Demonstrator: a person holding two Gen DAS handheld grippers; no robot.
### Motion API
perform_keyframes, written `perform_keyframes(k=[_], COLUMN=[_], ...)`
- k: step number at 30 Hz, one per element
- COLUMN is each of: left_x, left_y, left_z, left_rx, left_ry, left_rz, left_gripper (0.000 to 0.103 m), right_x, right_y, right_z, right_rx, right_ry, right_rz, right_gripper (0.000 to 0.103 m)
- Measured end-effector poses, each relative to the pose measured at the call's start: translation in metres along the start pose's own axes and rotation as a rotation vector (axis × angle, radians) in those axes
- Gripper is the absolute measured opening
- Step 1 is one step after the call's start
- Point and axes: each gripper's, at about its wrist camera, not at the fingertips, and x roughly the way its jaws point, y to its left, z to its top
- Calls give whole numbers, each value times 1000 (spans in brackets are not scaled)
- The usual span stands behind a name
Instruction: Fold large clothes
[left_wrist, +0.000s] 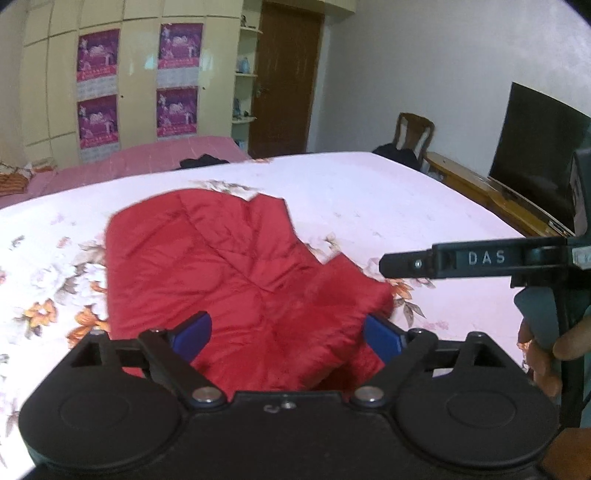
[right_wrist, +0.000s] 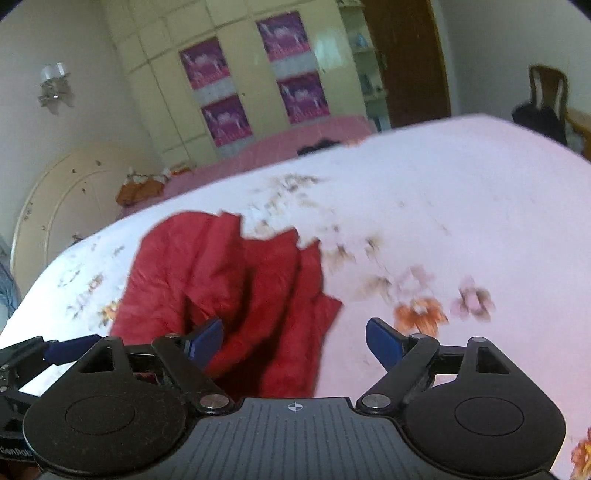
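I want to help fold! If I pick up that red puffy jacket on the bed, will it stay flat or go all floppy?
Probably floppy: the red jacket already lies in soft creases and folds. Its quilted padding suggests it is light but bulky. The shiny fabric may be a bit slippery.

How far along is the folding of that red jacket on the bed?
Done: the red jacket lies on the flowered sheet gathered into a compact, layered bundle, so at least one fold looks made. In hand: nothing; the left gripper and right gripper both stand open, with no cloth pinched. Left: the edges are uneven and stepped, so squaring up or a last fold probably remains.
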Motion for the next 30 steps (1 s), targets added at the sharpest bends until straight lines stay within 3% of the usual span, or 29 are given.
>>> perform_keyframes(k=[7, 12, 13, 15, 20, 22, 30], left_x=[-22, -33, -33, -32, -22, -13, 9], left_y=[29, 66, 74, 90, 120, 128, 129], left_z=[1, -5, -6, -9, -18, -20, -22], left_rx=[-37, -90, -100, -117, -143, -155, -139], left_ry=[-35, -59, -57, -48, -17, 3, 11], left_rz=[35, 96, 109, 131, 172, 166, 99], left_gripper=[89, 89, 88, 87, 85, 81, 75], right_x=[12, 29, 31, 36, 40, 41, 21], right_y=[30, 54, 57, 60, 62, 65, 59], right_z=[4, -8, -12, -17, -24, -23, -26], right_rx=[8, -60, -69, -68, -47, -61, -6], right_ry=[16, 68, 78, 104, 113, 123, 98], right_rz=[70, 53, 45, 40, 12, 11, 12], right_gripper=[84, 82, 72, 60, 59, 23, 13])
